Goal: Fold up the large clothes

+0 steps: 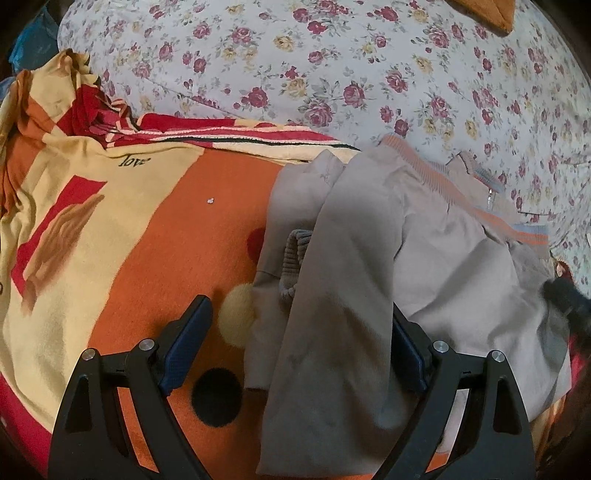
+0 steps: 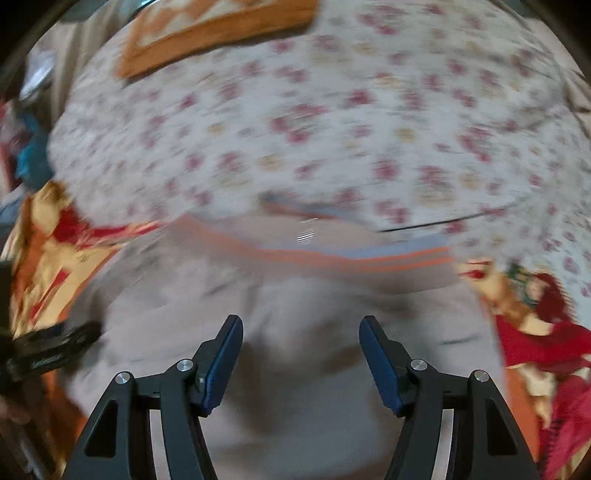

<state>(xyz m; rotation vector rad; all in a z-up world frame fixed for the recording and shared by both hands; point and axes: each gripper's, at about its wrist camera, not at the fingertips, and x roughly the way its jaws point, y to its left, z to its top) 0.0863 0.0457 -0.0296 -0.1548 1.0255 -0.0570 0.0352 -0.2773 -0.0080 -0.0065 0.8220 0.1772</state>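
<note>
A beige jacket [image 1: 454, 266] with orange and grey-blue ribbed bands and a zipper lies on the bed. One of its sleeves [image 1: 332, 332] is folded over and runs down between the jaws of my left gripper [image 1: 299, 306], which stands wide open. The left pad is clear of the cloth and the right pad sits at the sleeve's edge. The right wrist view is blurred by motion. There my right gripper [image 2: 301, 321] hovers open over the jacket's body [image 2: 295, 295], with nothing between its fingers. It shows as a dark blur [image 1: 565, 299] at the jacket's right edge.
The jacket rests on an orange, yellow and red blanket [image 1: 129, 240] spread over a floral sheet [image 1: 332, 74]. A folded orange cloth [image 2: 207, 33] lies at the far side of the bed. Blue things [image 1: 26, 48] sit past the bed's left edge.
</note>
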